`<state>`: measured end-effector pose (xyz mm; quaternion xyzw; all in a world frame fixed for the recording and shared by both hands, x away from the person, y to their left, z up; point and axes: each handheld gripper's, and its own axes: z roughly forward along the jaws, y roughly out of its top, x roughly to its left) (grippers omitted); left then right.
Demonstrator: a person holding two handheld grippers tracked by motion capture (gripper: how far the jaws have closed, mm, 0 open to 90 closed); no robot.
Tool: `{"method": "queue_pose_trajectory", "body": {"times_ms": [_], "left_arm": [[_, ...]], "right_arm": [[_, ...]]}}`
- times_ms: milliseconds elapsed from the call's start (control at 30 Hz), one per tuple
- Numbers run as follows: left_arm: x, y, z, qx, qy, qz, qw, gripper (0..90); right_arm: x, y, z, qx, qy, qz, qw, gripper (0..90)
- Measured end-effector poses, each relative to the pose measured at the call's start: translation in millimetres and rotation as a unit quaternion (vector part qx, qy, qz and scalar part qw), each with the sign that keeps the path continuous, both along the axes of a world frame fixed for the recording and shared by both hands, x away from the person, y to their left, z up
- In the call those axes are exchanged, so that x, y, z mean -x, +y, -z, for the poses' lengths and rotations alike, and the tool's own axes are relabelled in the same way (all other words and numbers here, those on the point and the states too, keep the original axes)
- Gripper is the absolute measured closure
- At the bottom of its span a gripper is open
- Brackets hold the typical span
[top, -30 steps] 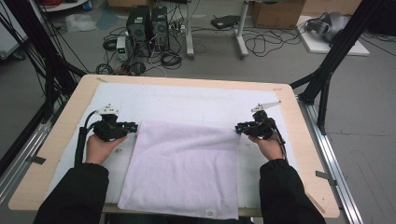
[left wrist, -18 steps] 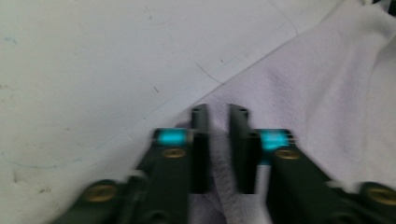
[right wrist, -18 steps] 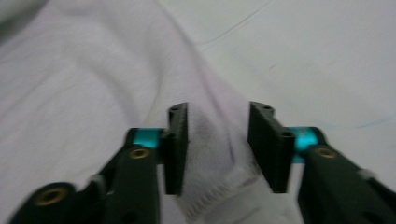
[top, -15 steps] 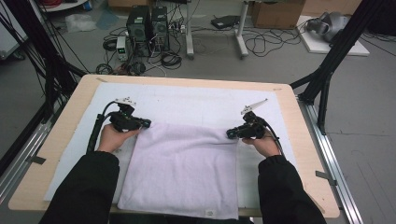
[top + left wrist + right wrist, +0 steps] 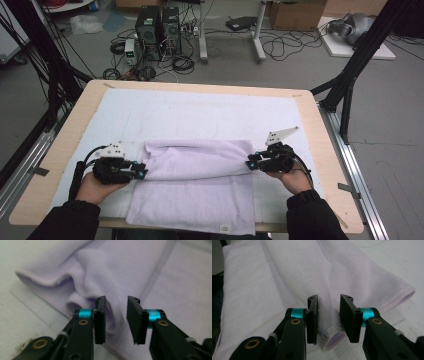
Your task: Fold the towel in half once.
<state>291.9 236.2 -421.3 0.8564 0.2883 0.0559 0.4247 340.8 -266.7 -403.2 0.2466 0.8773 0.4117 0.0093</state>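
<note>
Tools flanked the lilac towel [image 5: 195, 192]: our left tool [image 5: 140, 172] sat part open around its folded left edge, our right tool [image 5: 250, 163] likewise astride the right edge. White cloth [image 5: 200, 115] covered the table [image 5: 320, 150]; nothing blocked us.

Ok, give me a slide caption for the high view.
Left gripper and right gripper at opposite edges of a half-folded lilac towel on a white-covered table.
</note>
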Motion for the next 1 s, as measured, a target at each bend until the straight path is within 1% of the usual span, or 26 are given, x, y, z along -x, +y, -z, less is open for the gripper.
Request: {"method": "queue_pose_trajectory", "body": {"times_ms": [33, 67, 100, 133, 167, 233, 300, 333, 400, 433, 467, 500, 533, 567, 600, 633, 667, 700, 733, 767, 800, 833, 867, 933, 1000], "left_arm": [[0.5, 0.1, -2.2, -0.006, -0.004, -0.003, 1.0, 63.4], [-0.9, -0.2, -5.6, -0.009, -0.009, -0.006, 0.9999, 60.1], [-3.3, -0.6, -8.6, -0.009, -0.015, -0.008, 0.9998, 59.8], [-8.0, -1.9, -14.2, -0.006, -0.02, -0.014, 0.9997, 59.4], [-11.3, -3.4, -17.3, -0.002, -0.025, -0.016, 0.9996, 59.3], [-22.4, -9.8, -23.7, 0.007, -0.033, -0.022, 0.9992, 59.3], [-31.8, -16.0, -24.1, 0.011, -0.031, -0.021, 0.9992, 62.5], [-35.9, -19.9, -22.6, 0.006, -0.035, -0.021, 0.9992, 65.2], [-42.8, -27.2, -16.5, -0.008, -0.035, -0.023, 0.9991, 66.4], [-45.1, -29.9, -12.5, -0.016, -0.034, -0.024, 0.999, 66.1], [-47.7, -31.4, -8.6, -0.034, -0.032, -0.021, 0.9987, 65.9], [-49.6, -32.8, -4.5, -0.041, -0.023, -0.023, 0.9986, 64.9], [-51.0, -33.4, -0.9, -0.044, -0.017, -0.019, 0.9987, 63.5], [-51.2, -34.9, 3.1, -0.055, -0.014, -0.018, 0.9983, 63.6], [-51.4, -35.8, 6.4, -0.066, -0.009, -0.015, 0.9977, 65.3], [-51.4, -36.7, 9.4, -0.069, -0.005, -0.012, 0.9976, 68.7], [-50.5, -37.0, 12.1, -0.065, -0.009, -0.012, 0.9978, 71.7], [-50.1, -36.6, 12.3, -0.063, -0.011, -0.013, 0.9978, 75.4], [-50.0, -36.2, 12.1, -0.063, -0.012, -0.015, 0.9978, 78.8], [-49.8, -35.9, 11.5, -0.064, -0.011, -0.017, 0.9978, 80.7], [-50.2, -34.7, 10.5, -0.064, -0.015, -0.016, 0.9977, 82.5], [-50.3, -32.8, 9.1, -0.06, -0.014, -0.018, 0.998, 83.5], [-50.4, -30.3, 7.3, -0.053, -0.016, -0.024, 0.9982, 84.0], [-50.4, -26.0, 3.7, -0.038, -0.024, -0.034, 0.9984, 84.8], [-51.5, -23.7, 0.9, -0.024, -0.023, -0.043, 0.9985, 84.9]], "right_arm": [[3.4, -2.5, -2.5, 0.002, -0.002, 0.007, 1.0, 67.4], [4.8, -4.5, -5.5, -0.004, -0.011, 0.011, 0.9999, 67.5], [4.9, -5.9, -9.3, -0.008, -0.029, 0.016, 0.9994, 67.8], [5.3, -6.3, -13.0, -0.011, -0.035, 0.02, 0.9991, 67.8], [3.8, -5.8, -18.1, -0.019, -0.047, 0.024, 0.9984, 67.7], [0.4, -2.8, -23.7, -0.026, -0.054, 0.022, 0.9979, 66.8], [-2.6, -0.6, -26.3, -0.026, -0.061, 0.022, 0.9976, 67.1], [-4.5, -0.3, -26.2, -0.026, -0.06, 0.021, 0.9976, 67.3], [-6.2, -0.9, -24.8, -0.011, -0.074, 0.027, 0.9969, 67.7], [-7.0, -2.2, -22.6, -0.01, -0.069, 0.025, 0.9972, 67.7], [-7.6, -3.7, -19.2, -0.011, -0.067, 0.022, 0.9974, 67.6], [-8.2, -4.4, -15.0, -0.003, -0.059, 0.023, 0.998, 67.5], [-9.4, -3.9, -10.5, 0.011, -0.049, 0.02, 0.9985, 67.3], [-9.4, -3.2, -6.1, 0.02, -0.049, 0.017, 0.9985, 67.3], [-8.0, -3.1, 0.2, 0.015, -0.051, 0.015, 0.9985, 67.5], [-8.2, -2.8, 6.4, 0.016, -0.042, 0.012, 0.9989, 67.5], [-8.8, -2.3, 11.7, 0.024, -0.038, 0.012, 0.9989, 67.4], [-9.3, -1.5, 20.5, 0.039, -0.029, 0.011, 0.9987, 67.7], [-9.2, -1.1, 25.4, 0.044, -0.025, 0.011, 0.9987, 69.0], [-9.3, -1.0, 30.7, 0.042, -0.022, 0.011, 0.9988, 71.2], [-9.5, -1.3, 33.5, 0.035, -0.02, 0.015, 0.9991, 75.4], [-10.8, -1.9, 33.2, 0.032, -0.017, 0.013, 0.9993, 82.6], [-11.2, -2.1, 31.2, 0.034, -0.019, 0.009, 0.9992, 86.1], [-13.0, -2.1, 26.2, 0.029, -0.022, 0.009, 0.9993, 87.2], [-15.7, -1.5, 19.5, 0.031, -0.025, 0.01, 0.9992, 87.5]]}}
